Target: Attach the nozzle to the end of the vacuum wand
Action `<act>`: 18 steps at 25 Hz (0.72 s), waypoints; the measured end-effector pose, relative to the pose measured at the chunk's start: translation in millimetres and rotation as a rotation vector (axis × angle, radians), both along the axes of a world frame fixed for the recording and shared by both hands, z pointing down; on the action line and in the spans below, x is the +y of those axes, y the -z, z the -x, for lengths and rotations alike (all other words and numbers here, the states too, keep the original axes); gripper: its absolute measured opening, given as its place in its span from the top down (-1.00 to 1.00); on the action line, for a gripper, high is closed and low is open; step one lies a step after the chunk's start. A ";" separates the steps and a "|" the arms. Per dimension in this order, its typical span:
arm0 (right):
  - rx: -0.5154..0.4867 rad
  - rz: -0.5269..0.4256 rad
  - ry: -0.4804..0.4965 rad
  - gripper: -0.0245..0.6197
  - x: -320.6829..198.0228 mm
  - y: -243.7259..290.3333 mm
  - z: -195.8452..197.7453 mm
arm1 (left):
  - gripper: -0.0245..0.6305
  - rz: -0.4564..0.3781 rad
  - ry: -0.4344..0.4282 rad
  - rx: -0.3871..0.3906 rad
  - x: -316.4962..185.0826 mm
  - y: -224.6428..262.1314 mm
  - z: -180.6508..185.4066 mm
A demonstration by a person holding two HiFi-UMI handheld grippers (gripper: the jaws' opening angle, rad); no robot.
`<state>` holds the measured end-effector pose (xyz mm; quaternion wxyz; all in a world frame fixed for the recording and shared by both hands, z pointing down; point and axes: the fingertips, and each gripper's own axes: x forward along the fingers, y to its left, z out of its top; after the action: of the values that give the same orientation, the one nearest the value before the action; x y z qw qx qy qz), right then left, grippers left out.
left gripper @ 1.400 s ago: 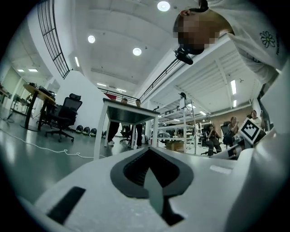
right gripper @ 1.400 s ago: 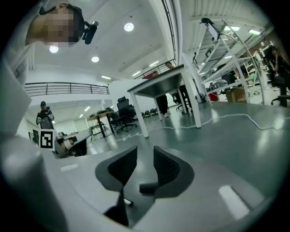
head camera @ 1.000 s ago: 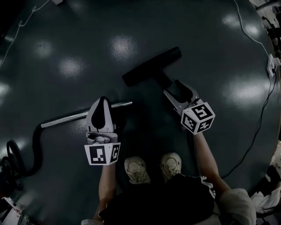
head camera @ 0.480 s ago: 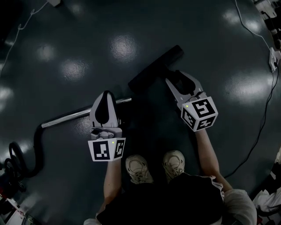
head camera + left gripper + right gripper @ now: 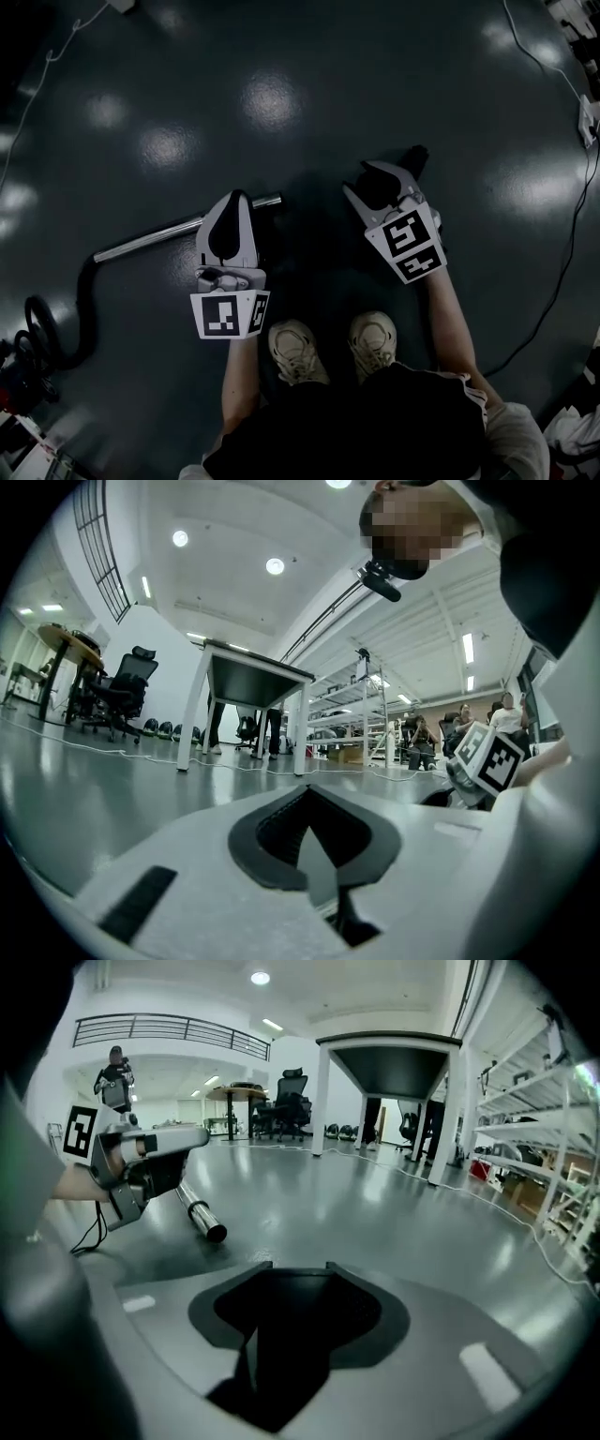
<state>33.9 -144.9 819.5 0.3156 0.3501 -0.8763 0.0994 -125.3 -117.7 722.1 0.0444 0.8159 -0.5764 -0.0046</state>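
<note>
One wand [image 5: 150, 240] runs across the floor [image 5: 281, 94]. Its open end points right and one black hose [image 5: 80, 309] joins its left end. The left tongs [image 5: 234, 199] are clenched and sit over the wand just short of the open end; I cannot tell whether they touch it. One black nozzle [image 5: 415, 157] is grasped in the right tongs [image 5: 384, 178], whose jaws have just been closing on it. It is right of the wand's end and apart from it. Two shoes [image 5: 292, 349] stand near.
</note>
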 end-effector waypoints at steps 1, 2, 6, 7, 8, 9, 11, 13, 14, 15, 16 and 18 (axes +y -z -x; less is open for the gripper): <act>-0.021 0.004 -0.002 0.30 0.4 1.9 -1.0 | 0.92 -0.002 0.003 -0.009 1.9 0.7 2.2; -0.045 0.015 -0.001 0.18 1.0 4.5 -2.9 | 0.92 -0.002 0.009 -0.012 3.5 1.0 5.4; -0.059 0.046 0.044 0.03 4.8 9.1 -17.6 | 0.92 0.001 0.040 -0.027 9.9 1.5 15.7; -0.051 0.061 0.060 0.03 7.9 6.9 -20.5 | 0.92 -0.001 0.036 -0.049 11.8 2.2 16.1; -0.045 0.082 0.076 0.04 11.7 4.2 -21.7 | 0.92 -0.003 0.023 -0.079 13.1 3.3 15.9; -0.042 0.102 0.094 0.08 15.6 1.6 -21.3 | 0.92 -0.002 0.000 -0.116 13.6 4.2 14.6; -0.038 0.122 0.106 0.35 18.9 -2.0 -19.7 | 0.75 0.027 -0.087 -0.199 12.8 -0.4 8.6; -0.028 0.115 0.090 0.34 16.4 -3.4 -20.8 | 0.38 0.069 -0.208 -0.312 12.6 -12.3 4.7; -0.028 0.110 0.089 0.34 15.5 -3.4 -20.7 | 0.27 0.092 -0.273 -0.400 13.7 -21.0 6.3; -0.032 0.107 0.092 0.34 15.3 -3.2 -20.1 | 0.17 0.130 -0.335 -0.506 16.4 -34.0 10.6; -0.037 0.105 0.096 0.34 15.5 -2.9 -19.4 | 0.11 0.189 -0.392 -0.606 20.8 -51.3 16.5; -0.043 0.104 0.102 0.34 16.4 -3.6 -19.2 | 0.03 0.329 -0.501 -0.758 32.8 -89.7 27.3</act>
<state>53.0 -128.5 823.1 0.3190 0.2857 -0.8933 0.1363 -152.6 -84.9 811.8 -0.0405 0.8561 -0.3309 0.3949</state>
